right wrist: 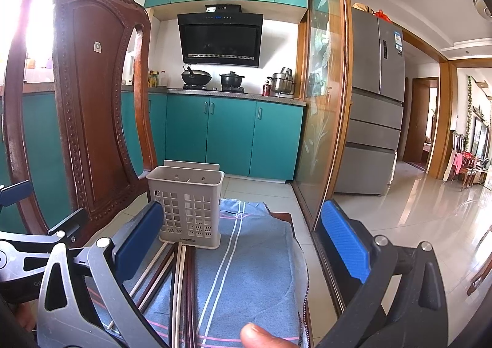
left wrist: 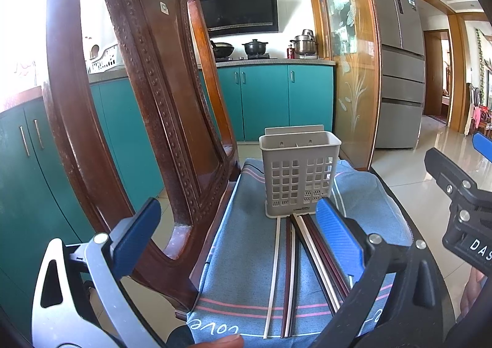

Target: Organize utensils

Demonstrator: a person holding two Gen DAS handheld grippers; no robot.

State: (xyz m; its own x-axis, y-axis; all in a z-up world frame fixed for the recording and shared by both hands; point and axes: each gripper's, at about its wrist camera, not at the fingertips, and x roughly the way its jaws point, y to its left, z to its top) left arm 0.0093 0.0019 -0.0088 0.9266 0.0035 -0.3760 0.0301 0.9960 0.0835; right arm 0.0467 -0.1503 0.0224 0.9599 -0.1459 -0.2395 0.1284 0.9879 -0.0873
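both grippers: jaws wide, empty | slatted plastic caddy [left wrist: 299,175] seemingly empty | slim chopsticks [left wrist: 289,268] on cloth [left wrist: 246,240]

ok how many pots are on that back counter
3: a wok at left, a black lidded pot in the middle, a steel pot at right, all on the far counter. The chair may hide others.
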